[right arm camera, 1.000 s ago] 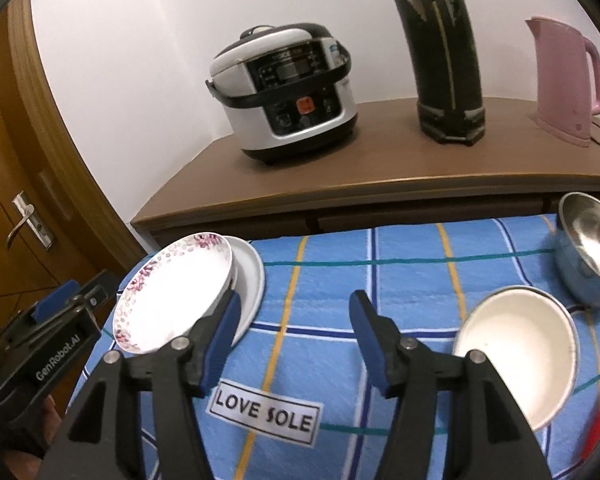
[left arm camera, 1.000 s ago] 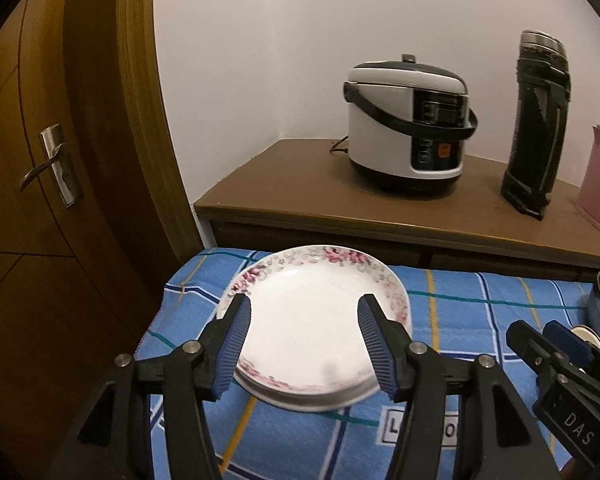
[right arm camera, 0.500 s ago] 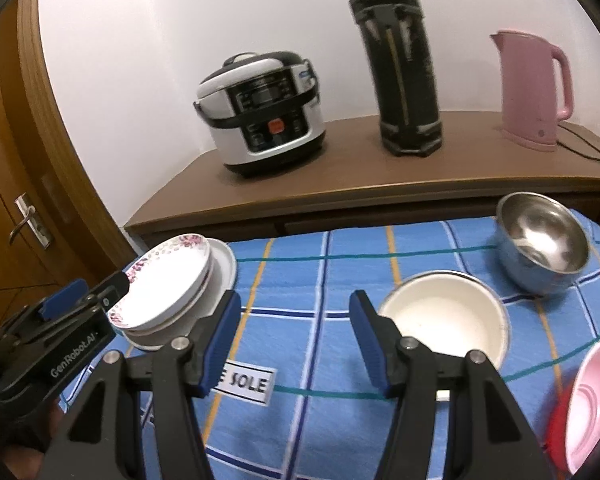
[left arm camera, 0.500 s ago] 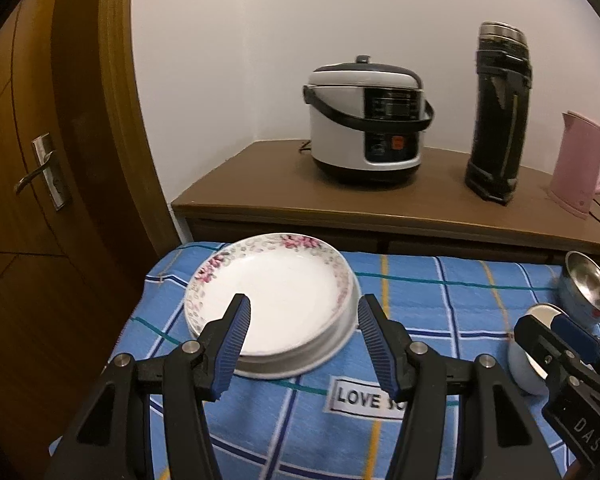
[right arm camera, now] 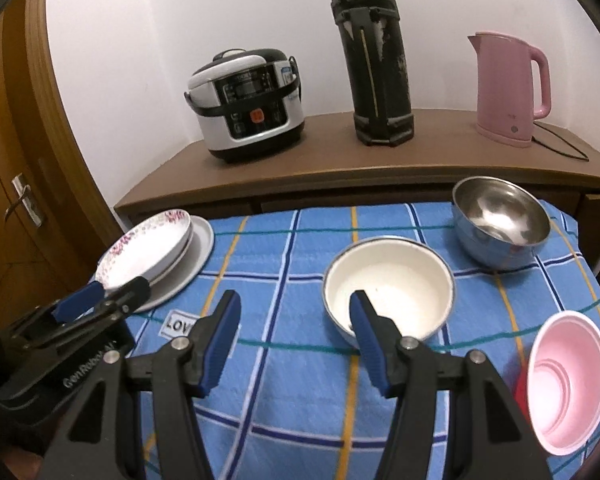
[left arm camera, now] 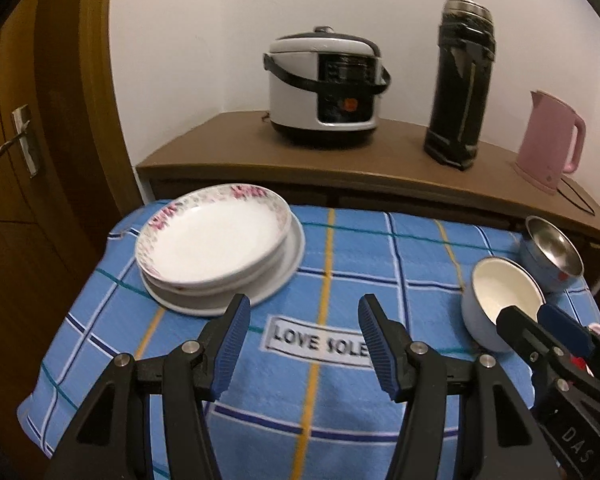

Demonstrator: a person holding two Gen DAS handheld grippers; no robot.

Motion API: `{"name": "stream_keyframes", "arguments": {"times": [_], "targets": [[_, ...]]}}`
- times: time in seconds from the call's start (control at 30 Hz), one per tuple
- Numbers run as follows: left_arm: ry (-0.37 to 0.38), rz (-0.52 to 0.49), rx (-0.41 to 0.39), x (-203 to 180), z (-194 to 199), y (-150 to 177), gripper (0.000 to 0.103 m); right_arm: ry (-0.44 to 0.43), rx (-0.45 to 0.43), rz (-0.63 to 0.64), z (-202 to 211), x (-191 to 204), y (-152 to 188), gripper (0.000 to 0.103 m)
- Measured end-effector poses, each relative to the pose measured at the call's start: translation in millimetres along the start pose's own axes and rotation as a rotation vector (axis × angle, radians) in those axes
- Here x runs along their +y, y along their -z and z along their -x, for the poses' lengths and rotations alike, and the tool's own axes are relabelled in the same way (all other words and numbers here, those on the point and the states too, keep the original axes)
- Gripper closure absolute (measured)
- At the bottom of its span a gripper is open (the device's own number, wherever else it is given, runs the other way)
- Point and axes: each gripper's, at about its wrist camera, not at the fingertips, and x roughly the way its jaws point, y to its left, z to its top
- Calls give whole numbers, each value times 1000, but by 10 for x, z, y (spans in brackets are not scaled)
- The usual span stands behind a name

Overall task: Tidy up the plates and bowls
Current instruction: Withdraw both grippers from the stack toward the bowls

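Fingers of the left gripper (left arm camera: 300, 344) stand spread wide with nothing between them, hovering level above the blue plaid cloth (left arm camera: 340, 272); a white "LOVE SOLE" label (left arm camera: 320, 340) shows in the gap between the two blue pads. Just past the left fingertip sits the stack of white plates (left arm camera: 216, 248): a shallow floral-rimmed plate (left arm camera: 212, 236) lies on top, a second plate rim shows under it, and a wider plain white plate (left arm camera: 288, 264) is at the bottom.

The right gripper (right arm camera: 296, 328) also stands parted and empty, pointing forward over the cloth and tilted slightly down. Its right finger overlaps the near rim of the cream enamel bowl with a metal rim (right arm camera: 388, 284) in the picture; whether it touches the bowl cannot be told. Beyond that bowl, further right of the fingers, sits the shiny steel bowl (right arm camera: 500, 216). Near the right finger's base, off to its right, lies the pink plastic bowl (right arm camera: 564, 380), tipped on its side, with something red behind it.

Behind the cloth, a wooden sideboard (right arm camera: 340, 176) carries a white-and-black rice cooker (right arm camera: 248, 108), a tall black thermos (right arm camera: 372, 68) and a pink electric kettle (right arm camera: 508, 88).
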Motion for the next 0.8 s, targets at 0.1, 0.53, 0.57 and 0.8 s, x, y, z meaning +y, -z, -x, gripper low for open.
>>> {"name": "stream_keyframes", "arguments": {"times": [0.1,0.53,0.57,0.8], "targets": [[27,-11,10,-127,14,58,44,3,-8,-3,99,-78,36,45],[125,-33,51,-542,35,220,44,77,-17,-35,412,-611,220,45],[135,-38,53,-582,41,225,44,82,-15,-39,430,-653,229,45],[190,-68,53,-790,89,232,44,116,-52,-61,720,-950,266,45]]}}
